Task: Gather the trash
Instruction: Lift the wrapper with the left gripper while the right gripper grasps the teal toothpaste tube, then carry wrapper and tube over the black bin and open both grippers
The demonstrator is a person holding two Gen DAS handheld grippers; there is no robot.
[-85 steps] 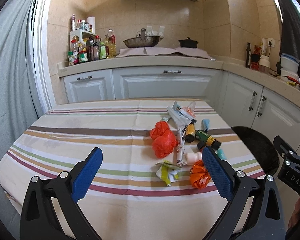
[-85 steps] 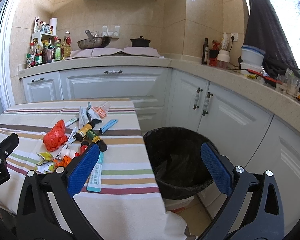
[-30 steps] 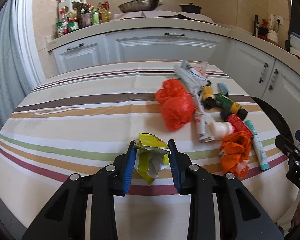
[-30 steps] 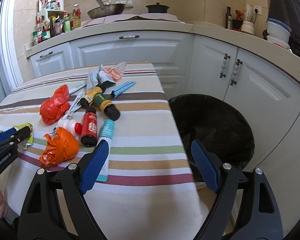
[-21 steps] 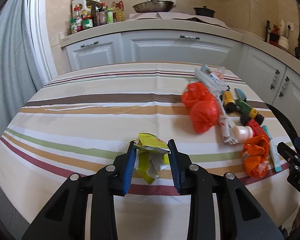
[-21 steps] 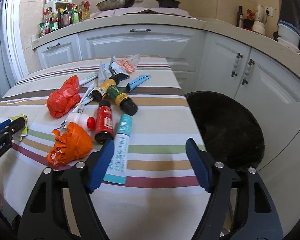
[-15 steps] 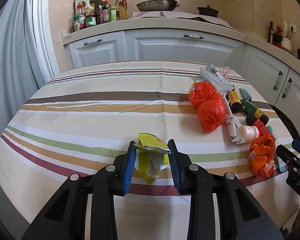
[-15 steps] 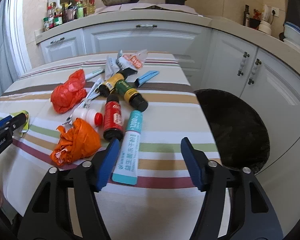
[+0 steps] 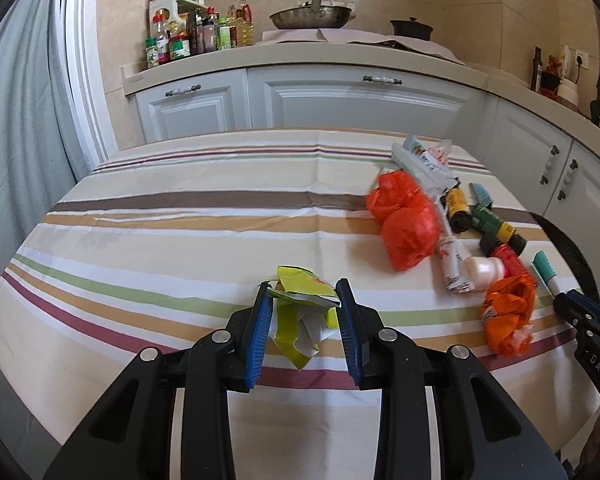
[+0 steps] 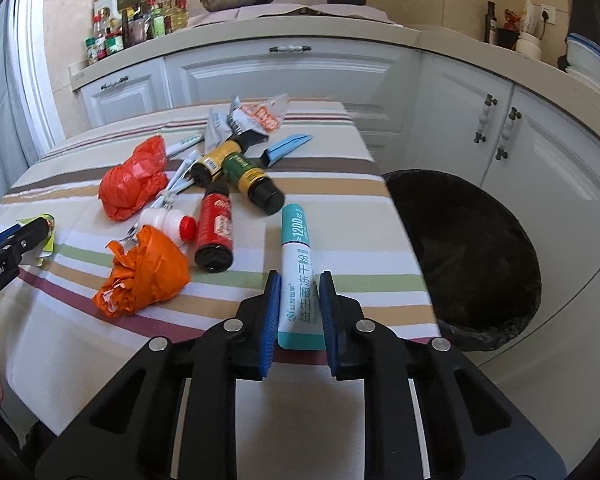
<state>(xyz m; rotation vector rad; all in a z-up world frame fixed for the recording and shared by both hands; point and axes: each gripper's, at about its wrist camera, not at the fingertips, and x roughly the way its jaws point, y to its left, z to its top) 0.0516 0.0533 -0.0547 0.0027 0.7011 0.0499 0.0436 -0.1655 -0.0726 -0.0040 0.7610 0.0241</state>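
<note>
My left gripper (image 9: 304, 292) is shut on a crumpled yellow-green wrapper (image 9: 300, 312), just above the striped tablecloth (image 9: 180, 240). In the right wrist view, my right gripper (image 10: 300, 280) has its jaws closing on a teal-and-white tube (image 10: 298, 248) that lies on the cloth. Its blue pads touch both sides of the tube's near end. A black-lined trash bin (image 10: 468, 248) stands beside the table's right edge. The left gripper's tip (image 10: 40, 224) shows at the far left of that view.
More trash lies on the cloth: an orange bag (image 10: 144, 268), a red bag (image 10: 134, 184), a red bottle (image 10: 216, 228), a green bottle (image 10: 248, 178), a small white bottle (image 10: 164, 220) and several wrappers. White cabinets (image 10: 284, 72) stand behind.
The right gripper has come forward over the teal tube and its jaws have closed from wide apart onto it. The left gripper still holds the wrapper.
</note>
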